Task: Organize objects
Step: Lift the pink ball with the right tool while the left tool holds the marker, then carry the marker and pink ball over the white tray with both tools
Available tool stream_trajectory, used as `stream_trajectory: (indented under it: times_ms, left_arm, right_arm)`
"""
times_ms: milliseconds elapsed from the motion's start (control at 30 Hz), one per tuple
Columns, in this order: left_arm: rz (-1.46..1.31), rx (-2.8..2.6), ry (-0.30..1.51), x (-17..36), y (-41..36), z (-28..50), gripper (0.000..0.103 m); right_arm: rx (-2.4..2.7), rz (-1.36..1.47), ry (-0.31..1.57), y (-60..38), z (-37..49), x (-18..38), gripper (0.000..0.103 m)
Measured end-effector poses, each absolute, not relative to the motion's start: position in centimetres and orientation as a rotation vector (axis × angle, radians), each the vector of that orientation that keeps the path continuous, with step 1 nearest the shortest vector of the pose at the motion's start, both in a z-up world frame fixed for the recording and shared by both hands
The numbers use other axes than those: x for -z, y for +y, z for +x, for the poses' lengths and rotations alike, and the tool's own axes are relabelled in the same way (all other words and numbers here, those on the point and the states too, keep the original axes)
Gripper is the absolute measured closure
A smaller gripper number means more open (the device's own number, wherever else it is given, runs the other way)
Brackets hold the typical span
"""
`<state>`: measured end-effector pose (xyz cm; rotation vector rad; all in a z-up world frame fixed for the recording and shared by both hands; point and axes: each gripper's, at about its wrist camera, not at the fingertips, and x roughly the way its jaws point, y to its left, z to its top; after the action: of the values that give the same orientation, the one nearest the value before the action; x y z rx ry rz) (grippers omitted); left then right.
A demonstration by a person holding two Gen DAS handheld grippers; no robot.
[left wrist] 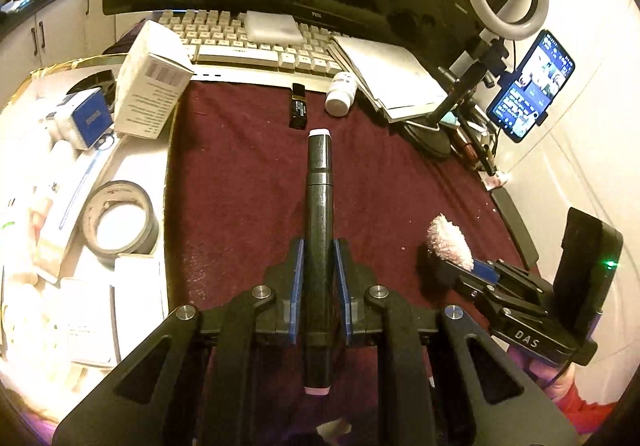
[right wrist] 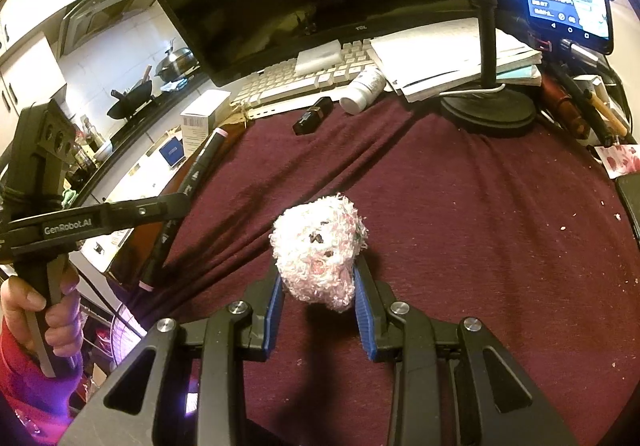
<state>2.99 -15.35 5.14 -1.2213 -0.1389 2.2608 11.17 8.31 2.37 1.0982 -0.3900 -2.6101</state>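
You have the black marker pen (left wrist: 319, 230) clamped in your left hand-held gripper (left wrist: 319, 286); it runs along the jaws in the centre of the left wrist view, with its pale cap ends sticking out in front and behind. It is lifted clear of the dark red cloth (left wrist: 240, 173) on the worktop. Your right hand-held gripper (right wrist: 318, 310) is closed on the fluffy pink-white ball (right wrist: 318, 250) in the middle of its view, also above the cloth.

Further out, toward the top of the left wrist view, a small black case (left wrist: 299, 110) and a white bottle (left wrist: 341, 93) on its side lie on the cloth just before the keyboard (left wrist: 240, 41). They are not yet tidied, as far as I judge.

At the left of that view stands a tray (left wrist: 24, 85) crowded with a white box (left wrist: 150, 81), a tape roll (left wrist: 120, 219) and other packets. I think this is where things are being collected, but I cannot be sure. So two things are in hand and at least two are left.
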Motion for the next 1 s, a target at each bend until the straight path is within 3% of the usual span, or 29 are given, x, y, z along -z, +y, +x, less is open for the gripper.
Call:
stream_trajectory:
  times_ms: [1000]
  left_arm:
    - [-1.088,-2.442,-0.322,-8.9,-25.0,5.4,0.089]
  right_arm:
    - [2.535,1.049,-0.279,4.2,10.3,-4.6,0.070]
